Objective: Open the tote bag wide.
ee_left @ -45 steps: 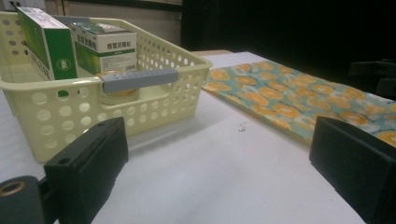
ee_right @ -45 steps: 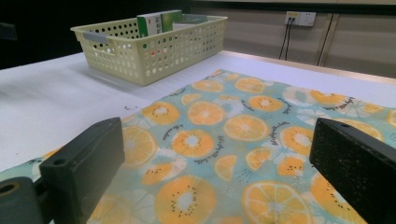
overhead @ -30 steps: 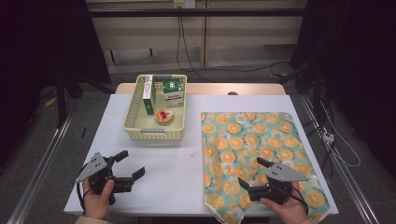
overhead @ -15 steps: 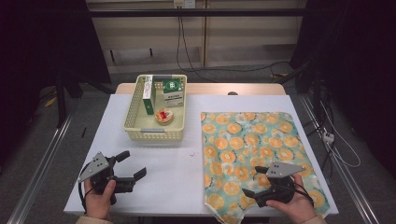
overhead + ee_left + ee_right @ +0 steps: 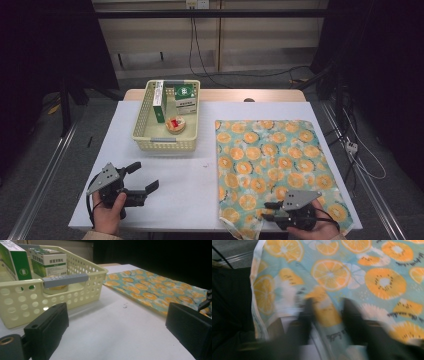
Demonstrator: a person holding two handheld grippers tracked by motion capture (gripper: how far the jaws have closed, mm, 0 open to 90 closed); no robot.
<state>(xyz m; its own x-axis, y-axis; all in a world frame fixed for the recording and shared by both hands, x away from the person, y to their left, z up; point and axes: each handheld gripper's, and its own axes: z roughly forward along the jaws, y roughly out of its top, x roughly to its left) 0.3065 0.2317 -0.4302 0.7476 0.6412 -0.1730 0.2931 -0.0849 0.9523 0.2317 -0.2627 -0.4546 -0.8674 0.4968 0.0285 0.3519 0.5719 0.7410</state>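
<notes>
The right gripper [image 5: 270, 211] works at the near left corner of the thin cloth printed with orange slices on a blue-green ground [image 5: 272, 160], which lies flat over the right half of the white-covered table [image 5: 185, 185], at about four o'clock from the pale yellow perforated plastic basket [image 5: 165, 144]. Its jaws have just been closing, and in the right gripper view a raised fold of the cloth [image 5: 325, 312] stands between them; that view is blurred, so it looks pinched, though how firmly is hard to judge. To do this well, I would say the pads should bite a full fold of fabric rather than the bare hem, and any lift should go slowly so the light, limp cloth does not slip out or drag crooked. The cloth is smooth but for the corner, which rumples over the table's edge at six o'clock. The left gripper [image 5: 142, 180] rests at about eight o'clock on the table, jaws spread wide, holding nothing.
</notes>
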